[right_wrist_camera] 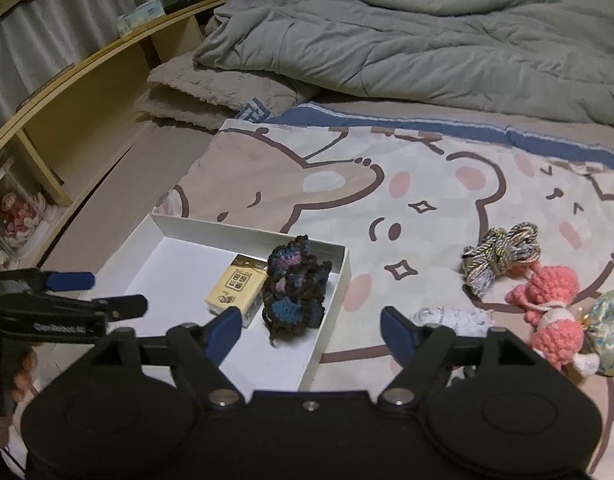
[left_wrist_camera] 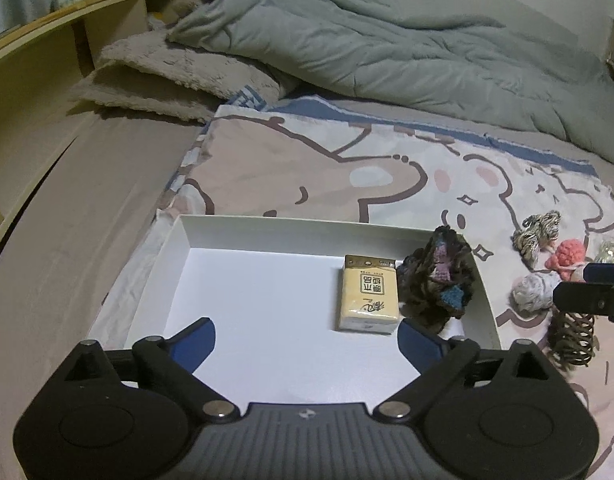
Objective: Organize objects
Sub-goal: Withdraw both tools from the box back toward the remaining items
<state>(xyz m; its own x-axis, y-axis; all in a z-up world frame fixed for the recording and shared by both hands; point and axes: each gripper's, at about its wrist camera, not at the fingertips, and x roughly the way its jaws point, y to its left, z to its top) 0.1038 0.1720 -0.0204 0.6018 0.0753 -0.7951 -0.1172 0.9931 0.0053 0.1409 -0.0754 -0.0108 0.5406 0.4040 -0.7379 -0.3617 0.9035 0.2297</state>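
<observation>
Sprawling across the bed [right_wrist_camera: 119,200], a cartoon-bear blanket [right_wrist_camera: 427,184] carries a shallow white box [right_wrist_camera: 331,280] that already holds a yellow tissue pack [right_wrist_camera: 235,288] and a dark crocheted bundle [right_wrist_camera: 297,288]. Both the left gripper [left_wrist_camera: 307,338] and right gripper [right_wrist_camera: 311,326] hover with jaws apart, holding nothing. Outside the box wait a pale yarn ball [right_wrist_camera: 451,318], a pink crocheted toy [right_wrist_camera: 555,312] and a multicoloured twisted cord [right_wrist_camera: 499,252], all near one another. Soft yarn could likely snag or slip from the jaws, and a careless reach might nudge the light box on the yielding bedding.
</observation>
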